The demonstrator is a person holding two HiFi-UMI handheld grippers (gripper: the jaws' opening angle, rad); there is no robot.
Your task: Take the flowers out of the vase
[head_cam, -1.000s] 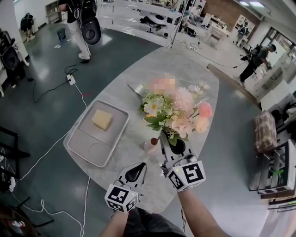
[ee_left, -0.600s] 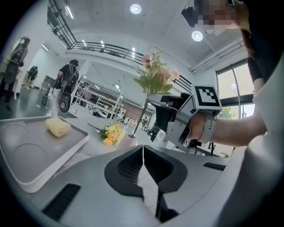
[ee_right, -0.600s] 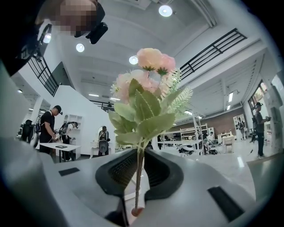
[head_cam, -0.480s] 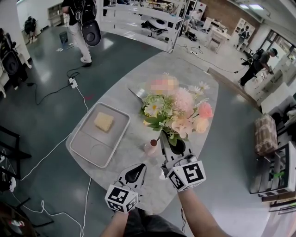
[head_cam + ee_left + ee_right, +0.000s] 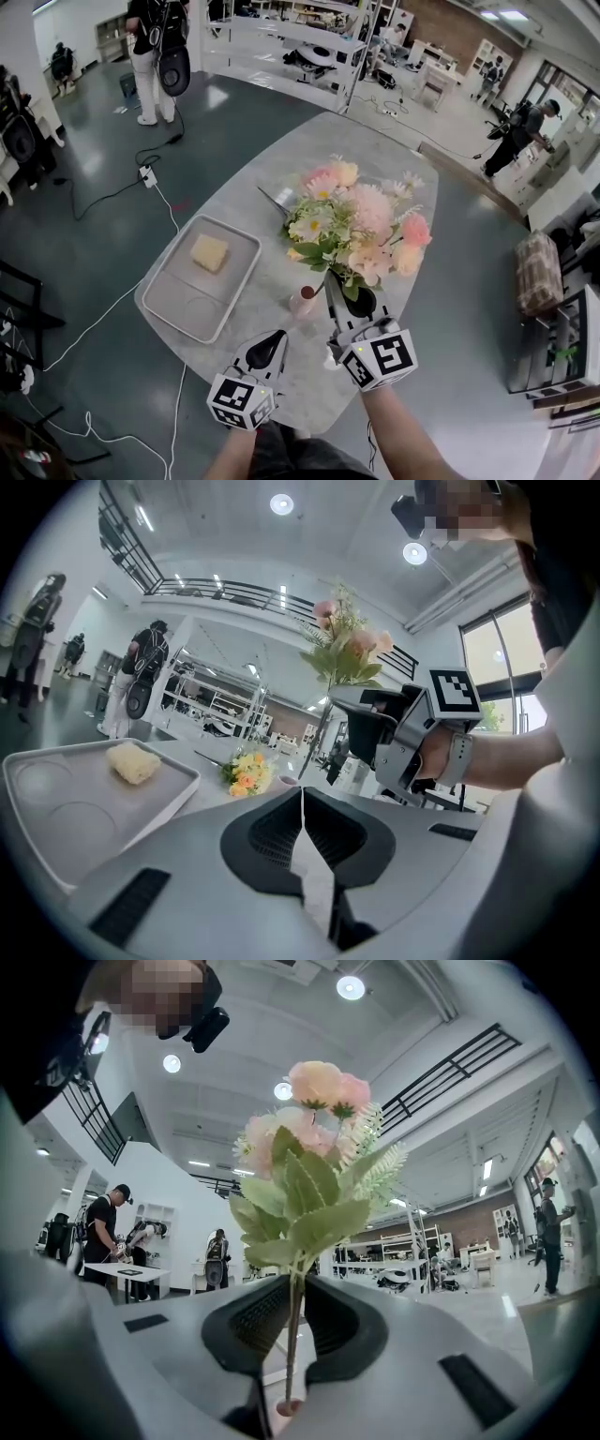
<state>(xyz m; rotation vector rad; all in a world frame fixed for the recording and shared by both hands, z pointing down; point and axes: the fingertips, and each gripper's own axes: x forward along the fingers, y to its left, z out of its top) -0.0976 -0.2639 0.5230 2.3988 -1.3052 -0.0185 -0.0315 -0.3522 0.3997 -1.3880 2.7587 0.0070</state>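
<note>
My right gripper (image 5: 345, 292) is shut on the thin stem (image 5: 293, 1335) of a bunch of pink flowers (image 5: 370, 225) with green leaves, held upright above the table. The cut end of the stem (image 5: 286, 1407) hangs free below the jaws. In the left gripper view the same pink flowers (image 5: 345, 651) rise above that gripper. A small pink vase (image 5: 303, 302) stands on the table just left of the right gripper. My left gripper (image 5: 275, 337) hovers near the table's front edge, jaws shut with nothing between them (image 5: 302, 799).
On the left of the oval grey table (image 5: 281, 159) lies a grey tray (image 5: 178, 300) with a yellow sponge (image 5: 209, 253). A small bunch of yellow flowers (image 5: 245, 772) lies on the table beyond the vase. People stand about the hall, and cables (image 5: 103, 192) run over the floor.
Neither gripper has visibly moved, and the flowers stay in the right gripper. Only the head view has shifted slightly.
</note>
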